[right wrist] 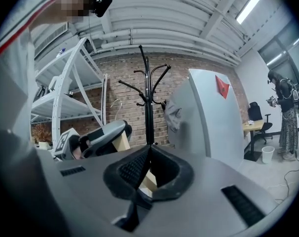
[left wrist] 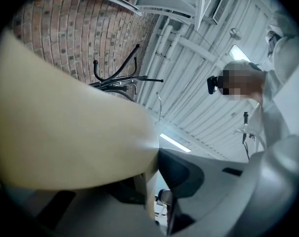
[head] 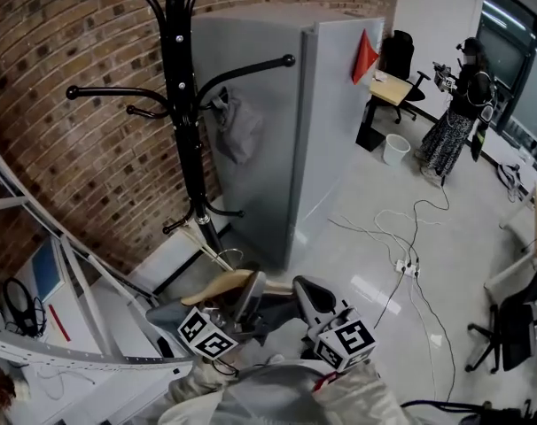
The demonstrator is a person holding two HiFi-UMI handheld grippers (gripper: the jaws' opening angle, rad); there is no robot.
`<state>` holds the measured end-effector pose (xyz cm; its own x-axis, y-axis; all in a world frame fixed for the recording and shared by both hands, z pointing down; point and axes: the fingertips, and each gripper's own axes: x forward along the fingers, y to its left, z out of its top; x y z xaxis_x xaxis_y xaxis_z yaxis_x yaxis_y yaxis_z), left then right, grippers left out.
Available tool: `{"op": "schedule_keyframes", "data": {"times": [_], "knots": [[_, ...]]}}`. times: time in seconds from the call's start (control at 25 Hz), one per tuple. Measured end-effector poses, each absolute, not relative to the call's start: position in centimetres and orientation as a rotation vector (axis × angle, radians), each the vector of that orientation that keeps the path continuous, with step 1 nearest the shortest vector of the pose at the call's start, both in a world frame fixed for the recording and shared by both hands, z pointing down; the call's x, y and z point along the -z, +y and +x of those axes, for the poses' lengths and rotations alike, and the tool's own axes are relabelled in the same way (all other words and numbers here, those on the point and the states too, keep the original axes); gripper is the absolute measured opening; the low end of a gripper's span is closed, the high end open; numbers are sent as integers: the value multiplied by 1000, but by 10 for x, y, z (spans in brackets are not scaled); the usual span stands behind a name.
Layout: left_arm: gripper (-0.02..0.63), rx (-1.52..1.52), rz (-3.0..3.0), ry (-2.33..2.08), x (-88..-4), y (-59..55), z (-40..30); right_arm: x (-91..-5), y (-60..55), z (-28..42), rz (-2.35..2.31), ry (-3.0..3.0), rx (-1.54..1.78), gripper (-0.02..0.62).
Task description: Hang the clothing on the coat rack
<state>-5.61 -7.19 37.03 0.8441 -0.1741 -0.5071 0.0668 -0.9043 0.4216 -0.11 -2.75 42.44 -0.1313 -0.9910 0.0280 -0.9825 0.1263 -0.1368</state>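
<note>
The black coat rack (head: 184,104) stands against the brick wall, with a grey garment (head: 236,129) hanging from one of its right-hand hooks. Low in the head view, my left gripper (head: 248,292) is shut on a pale wooden hanger (head: 220,284) that lies over dark grey clothing (head: 273,317). In the left gripper view the hanger (left wrist: 65,132) fills the left side and runs down between the jaws (left wrist: 154,157). My right gripper (head: 306,295) is beside it, jaw tips together (right wrist: 148,154), with nothing visible between them. The right gripper view shows the rack (right wrist: 148,107) straight ahead.
A tall grey cabinet (head: 286,104) stands right of the rack. White metal shelving (head: 65,326) curves along the left. Cables and a power strip (head: 406,268) lie on the floor. A person (head: 459,113) stands far right near a desk and white bin (head: 395,147).
</note>
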Motion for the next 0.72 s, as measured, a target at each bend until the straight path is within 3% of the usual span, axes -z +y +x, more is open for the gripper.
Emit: {"op": "schedule_keyframes", "data": {"times": [0.72], "knots": [[84, 814, 2611, -419, -377, -149, -11, -428, -125, 48, -1694, 2567, 242, 25]]}}
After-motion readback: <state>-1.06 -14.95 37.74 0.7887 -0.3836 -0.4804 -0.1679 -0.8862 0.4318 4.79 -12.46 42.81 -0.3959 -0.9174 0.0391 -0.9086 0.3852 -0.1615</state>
